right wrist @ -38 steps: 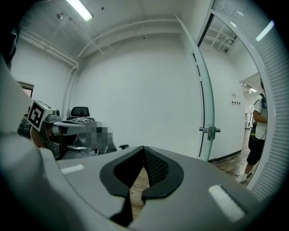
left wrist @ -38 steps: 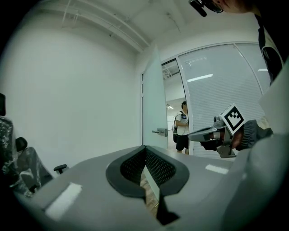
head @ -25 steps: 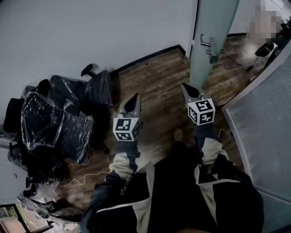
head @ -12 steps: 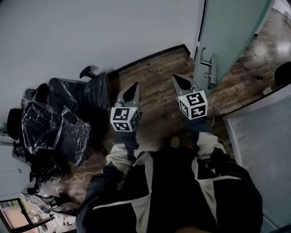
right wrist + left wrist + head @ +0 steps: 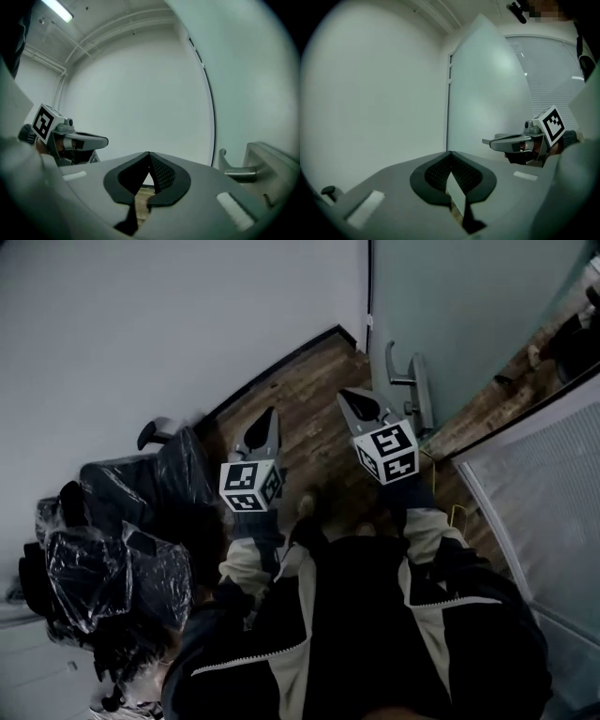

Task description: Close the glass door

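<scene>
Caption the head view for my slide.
Left tongs and right tongs, shut and empty, held out near the glass door and its lever handle.

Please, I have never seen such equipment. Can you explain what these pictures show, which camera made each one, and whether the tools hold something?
There is no robot here. A person holds a hand tool with two jaws in each hand: the left gripper and the right gripper. The patterned cubes are parts of the tools. The head view comes from a camera on the person's head, looking steeply down. The two gripper views come from cameras riding on each tool, looking along its jaws. Both pairs of jaws are closed and hold nothing. Ahead is the frosted glass door with its metal handle. The door looks open. It stands beside a white wall. On the wooden floor, at the left, stand office chairs wrapped in plastic.
</scene>
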`<state>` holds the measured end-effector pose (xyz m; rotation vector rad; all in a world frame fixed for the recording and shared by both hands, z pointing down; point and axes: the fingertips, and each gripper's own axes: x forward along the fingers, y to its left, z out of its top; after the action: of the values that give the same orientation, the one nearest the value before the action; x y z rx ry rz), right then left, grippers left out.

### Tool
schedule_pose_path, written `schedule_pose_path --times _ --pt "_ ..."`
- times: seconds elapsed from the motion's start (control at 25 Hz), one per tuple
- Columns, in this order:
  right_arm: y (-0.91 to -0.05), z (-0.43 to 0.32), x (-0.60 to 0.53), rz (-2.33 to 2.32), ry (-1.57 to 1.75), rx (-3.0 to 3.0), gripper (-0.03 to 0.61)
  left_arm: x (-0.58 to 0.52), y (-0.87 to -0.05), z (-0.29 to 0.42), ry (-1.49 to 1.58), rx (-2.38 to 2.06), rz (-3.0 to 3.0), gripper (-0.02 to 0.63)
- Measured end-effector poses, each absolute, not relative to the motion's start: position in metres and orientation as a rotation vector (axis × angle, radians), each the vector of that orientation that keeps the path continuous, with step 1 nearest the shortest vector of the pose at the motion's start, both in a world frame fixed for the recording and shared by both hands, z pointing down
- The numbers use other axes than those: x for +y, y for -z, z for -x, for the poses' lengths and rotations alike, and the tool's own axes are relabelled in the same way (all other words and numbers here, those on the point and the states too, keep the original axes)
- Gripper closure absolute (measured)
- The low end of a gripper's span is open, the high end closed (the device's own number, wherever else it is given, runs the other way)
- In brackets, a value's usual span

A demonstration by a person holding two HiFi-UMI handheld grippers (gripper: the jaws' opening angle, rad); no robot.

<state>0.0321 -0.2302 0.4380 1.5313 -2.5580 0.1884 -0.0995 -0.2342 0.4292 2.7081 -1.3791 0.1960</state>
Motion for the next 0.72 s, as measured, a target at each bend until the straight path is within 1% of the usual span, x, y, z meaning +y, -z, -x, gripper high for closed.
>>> schedule_pose_path --times 0.2,0.4,0.72 --pt "-0.429 -0.045 -0.266 -1.741 -0.171 -2.409 0.574 -0.297 -0.422 0.067 -0.145 -1.078 -2.88 0.609" --pt "-0.431 -0.065 -0.273 -2.016 -0.188 -2.197 0.574 -0.335 -0.413 0.035 -0.118 -0.724 -3.014 0.611" --pt "-0.435 -0.111 -0.223 -2.345 -0.231 -1.843 0.574 -0.319 -0.427 -0.027 -0.159 -0.221 -3.07 0.611"
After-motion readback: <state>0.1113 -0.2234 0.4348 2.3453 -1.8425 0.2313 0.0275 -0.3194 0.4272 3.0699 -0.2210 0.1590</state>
